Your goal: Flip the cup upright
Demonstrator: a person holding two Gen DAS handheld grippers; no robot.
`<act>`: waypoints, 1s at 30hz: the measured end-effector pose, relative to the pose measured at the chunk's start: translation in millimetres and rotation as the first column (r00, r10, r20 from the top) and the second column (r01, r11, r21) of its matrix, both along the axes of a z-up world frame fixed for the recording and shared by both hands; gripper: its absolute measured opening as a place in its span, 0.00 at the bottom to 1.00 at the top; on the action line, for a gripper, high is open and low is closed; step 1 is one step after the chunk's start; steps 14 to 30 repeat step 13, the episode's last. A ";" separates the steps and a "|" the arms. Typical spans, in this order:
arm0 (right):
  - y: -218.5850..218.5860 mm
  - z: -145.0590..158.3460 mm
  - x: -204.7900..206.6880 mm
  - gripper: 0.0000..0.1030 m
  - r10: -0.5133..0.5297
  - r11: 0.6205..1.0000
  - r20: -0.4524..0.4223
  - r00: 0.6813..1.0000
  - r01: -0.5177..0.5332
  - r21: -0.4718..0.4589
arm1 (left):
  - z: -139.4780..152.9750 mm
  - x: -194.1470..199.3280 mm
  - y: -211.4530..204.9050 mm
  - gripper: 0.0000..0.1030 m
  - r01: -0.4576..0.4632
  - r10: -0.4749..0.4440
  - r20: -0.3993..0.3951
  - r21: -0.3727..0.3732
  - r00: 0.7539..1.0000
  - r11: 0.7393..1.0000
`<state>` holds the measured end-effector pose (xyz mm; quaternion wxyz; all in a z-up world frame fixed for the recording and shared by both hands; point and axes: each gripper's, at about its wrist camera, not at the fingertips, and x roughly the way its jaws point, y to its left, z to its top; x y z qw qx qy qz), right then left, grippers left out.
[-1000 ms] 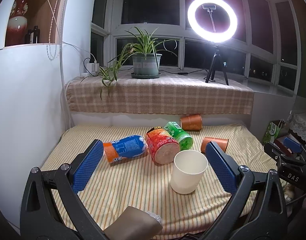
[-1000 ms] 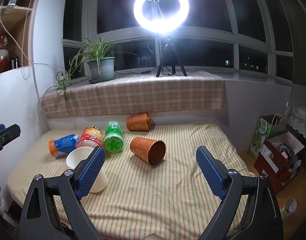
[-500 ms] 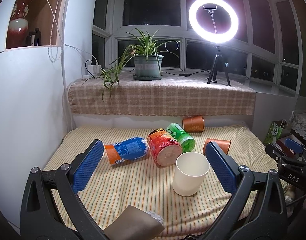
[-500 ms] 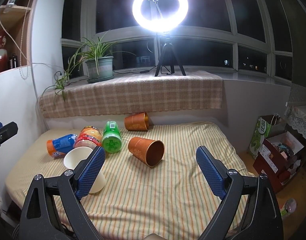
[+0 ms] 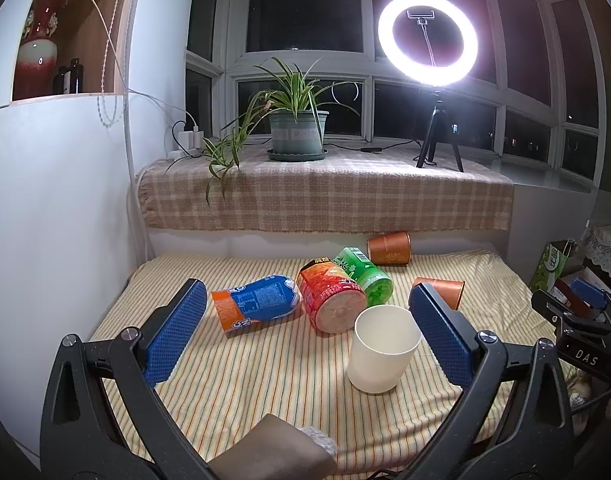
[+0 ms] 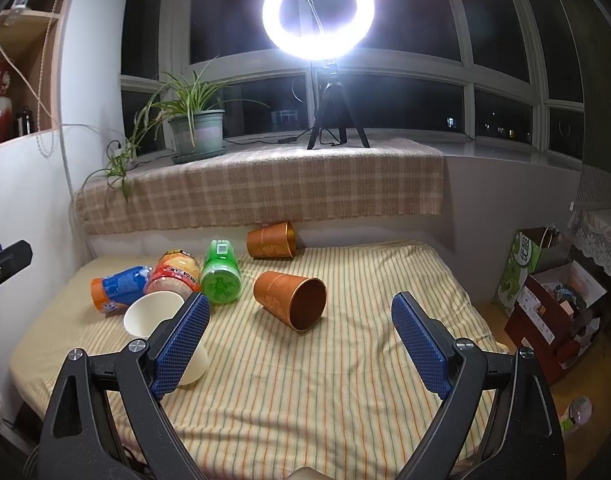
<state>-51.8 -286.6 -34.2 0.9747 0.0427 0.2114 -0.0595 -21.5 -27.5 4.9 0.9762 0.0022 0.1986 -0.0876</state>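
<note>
A cream cup (image 5: 381, 350) stands upright on the striped cloth; the right wrist view shows it (image 6: 149, 314) partly behind the left finger. An orange cup (image 6: 291, 298) lies on its side, mouth toward the camera, and shows small in the left wrist view (image 5: 445, 289). A second orange cup (image 6: 271, 240) lies on its side by the back wall. My left gripper (image 5: 305, 334) is open and empty, just left of the cream cup. My right gripper (image 6: 299, 350) is open and empty, short of the near orange cup.
A blue-and-orange cup (image 5: 253, 306), a red cup (image 5: 331, 296) and a green cup (image 5: 363, 274) lie on their sides at the left. A plant pot (image 5: 297, 138) and ring light tripod (image 5: 439, 140) stand on the sill. Boxes (image 6: 553, 304) sit right of the table.
Both grippers have drawn back and risen slightly, so the cups sit a little lower in view. Nothing on the cloth has moved.
</note>
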 end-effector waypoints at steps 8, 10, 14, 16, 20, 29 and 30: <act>0.2 -1.6 0.5 0.90 0.002 1.000 -0.010 1.000 -0.002 0.000 | -0.5 1.8 3.5 1.00 0.000 0.000 0.007 0.003 1.000 1.000; 1.0 -2.0 0.6 0.90 0.006 1.000 -0.012 1.000 -0.006 0.000 | -1.5 2.6 5.7 1.00 0.001 -0.001 0.010 0.006 1.000 1.000; 2.0 -2.9 1.8 0.90 0.007 1.000 -0.015 1.000 -0.007 0.000 | -1.2 2.2 5.9 1.00 -0.002 0.002 0.008 0.006 1.000 1.000; 2.0 -2.9 1.8 0.90 0.007 1.000 -0.015 1.000 -0.007 0.000 | -1.2 2.2 5.9 1.00 -0.002 0.002 0.008 0.006 1.000 1.000; 2.0 -2.9 1.8 0.90 0.007 1.000 -0.015 1.000 -0.007 0.000 | -1.2 2.2 5.9 1.00 -0.002 0.002 0.008 0.006 1.000 1.000; 2.0 -2.9 1.8 0.90 0.007 1.000 -0.015 1.000 -0.007 0.000 | -1.2 2.2 5.9 1.00 -0.002 0.002 0.008 0.006 1.000 1.000; 2.0 -2.9 1.8 0.90 0.007 1.000 -0.015 1.000 -0.007 0.000 | -1.2 2.2 5.9 1.00 -0.002 0.002 0.008 0.006 1.000 1.000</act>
